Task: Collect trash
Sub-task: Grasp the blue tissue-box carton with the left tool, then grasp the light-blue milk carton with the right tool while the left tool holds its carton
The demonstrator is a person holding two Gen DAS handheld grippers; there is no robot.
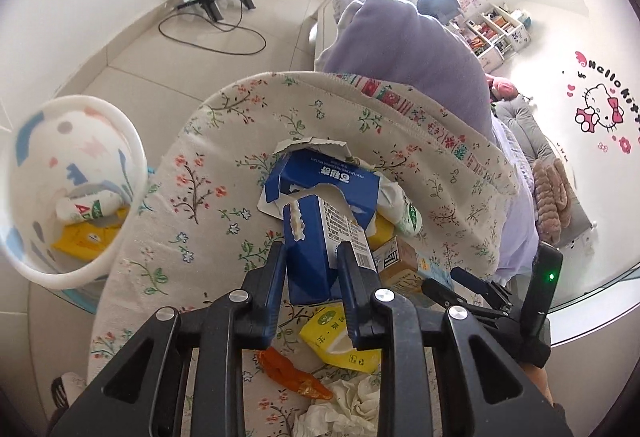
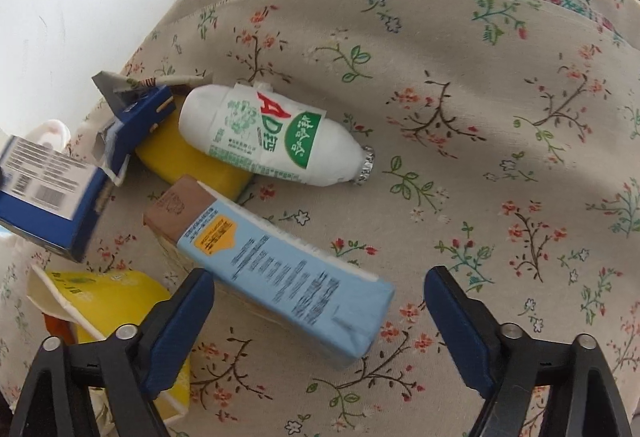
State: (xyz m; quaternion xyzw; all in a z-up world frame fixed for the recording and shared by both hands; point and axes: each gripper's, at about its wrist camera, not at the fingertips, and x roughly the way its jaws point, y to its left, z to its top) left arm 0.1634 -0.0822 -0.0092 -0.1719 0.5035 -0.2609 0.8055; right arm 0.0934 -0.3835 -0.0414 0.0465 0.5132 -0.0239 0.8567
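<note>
My left gripper (image 1: 311, 251) is shut on a torn blue carton (image 1: 320, 233), held above the floral tablecloth (image 1: 224, 173); the same carton shows blurred at the left of the right wrist view (image 2: 44, 193). A second torn blue box (image 1: 324, 181) lies beyond it. My right gripper (image 2: 318, 287) is open around the near end of a light blue drink carton (image 2: 280, 261) on the cloth. A white AD bottle (image 2: 272, 135) lies behind it on a yellow pack (image 2: 188, 157). A yellow carton (image 1: 340, 337), an orange wrapper (image 1: 292, 373) and crumpled tissue (image 1: 352, 405) lie under the left gripper.
A white patterned bin (image 1: 72, 181) stands left of the table, holding a white bottle (image 1: 88, 207) and a yellow pack (image 1: 84, 241). A purple pillow (image 1: 412, 53) lies on the bed beyond the table. Cables and a stand (image 1: 216, 1) are on the tiled floor.
</note>
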